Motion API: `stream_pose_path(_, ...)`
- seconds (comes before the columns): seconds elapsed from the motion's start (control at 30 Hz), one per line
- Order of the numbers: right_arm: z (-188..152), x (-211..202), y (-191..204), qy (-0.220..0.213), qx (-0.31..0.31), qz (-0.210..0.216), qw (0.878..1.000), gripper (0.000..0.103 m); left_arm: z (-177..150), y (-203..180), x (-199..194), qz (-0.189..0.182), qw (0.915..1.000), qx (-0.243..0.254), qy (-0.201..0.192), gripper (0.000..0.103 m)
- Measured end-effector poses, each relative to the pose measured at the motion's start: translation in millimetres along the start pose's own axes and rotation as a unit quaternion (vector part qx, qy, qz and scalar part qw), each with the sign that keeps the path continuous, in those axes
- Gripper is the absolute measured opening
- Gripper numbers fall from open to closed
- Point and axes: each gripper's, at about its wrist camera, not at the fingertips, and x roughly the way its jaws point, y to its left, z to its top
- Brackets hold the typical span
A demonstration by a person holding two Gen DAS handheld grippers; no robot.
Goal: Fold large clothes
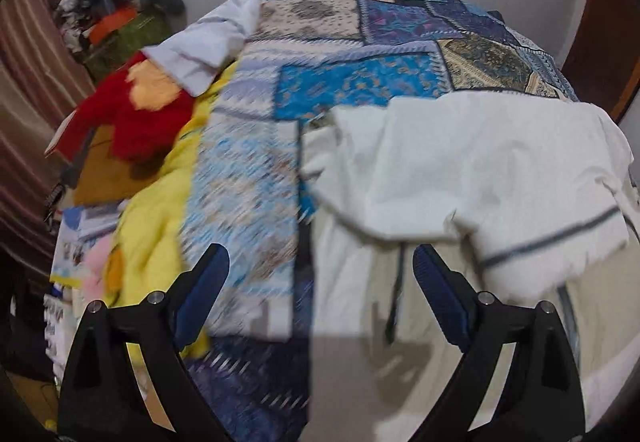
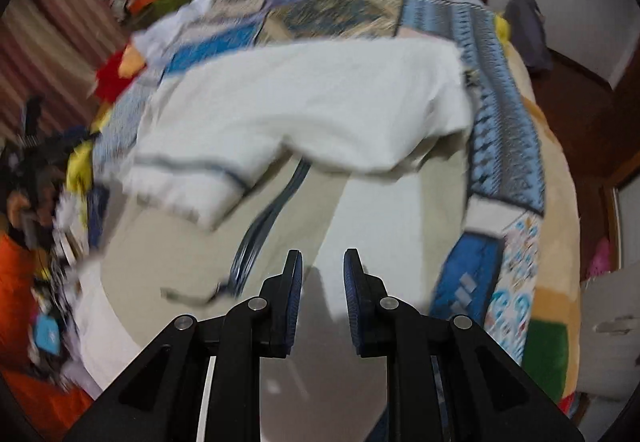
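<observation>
A large cream-white garment with thin dark stripes lies on the patchwork bed cover, its upper part folded over the lower. In the right wrist view the same garment fills the middle, with a dark striped band running down it. My left gripper is wide open and empty, hovering over the garment's left edge. My right gripper is open with a narrower gap, empty, just above the cream cloth. Both views are motion-blurred.
A red and orange soft toy and yellow cloth lie at the bed's left edge. A pile of clothes stands by the striped curtain. A brown wooden door is at the right.
</observation>
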Motion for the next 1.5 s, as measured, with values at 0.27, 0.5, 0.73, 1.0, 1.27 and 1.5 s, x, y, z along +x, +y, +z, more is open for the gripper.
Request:
stream_pose_path(0.27,-36,21,-22,-0.049,0.062,-0.092,0.993,0.101,-83,43,14,0.005,0.9957,-0.057,0.073,0.094)
stream_pose_path(0.5,-59,-8,-45,-0.051,0.125,-0.065,0.989,0.101,-130,44,32,-0.072,0.9838,-0.098,0.132,0.094)
stream_pose_path(0.73,-98,-33,-30,-0.064,0.158,-0.002,0.985,0.1,-163,28,69,-0.097,0.9711,-0.112,0.187,0.094)
stream_pose_path(1.0,-129,-46,4,-0.079,0.135,0.012,0.988,0.072,-168,8,51,-0.16,0.963,-0.127,0.176,0.072)
stream_pose_path(1.27,-119,-48,12,-0.104,0.135,0.011,0.985,0.017,-140,-38,27,-0.138,0.9734,-0.091,0.158,0.008)
stream_pose_path(1.5,-72,-54,26,-0.15,0.103,0.045,0.982,0.011,-66,-71,-29,-0.146,0.9865,-0.052,0.054,0.005)
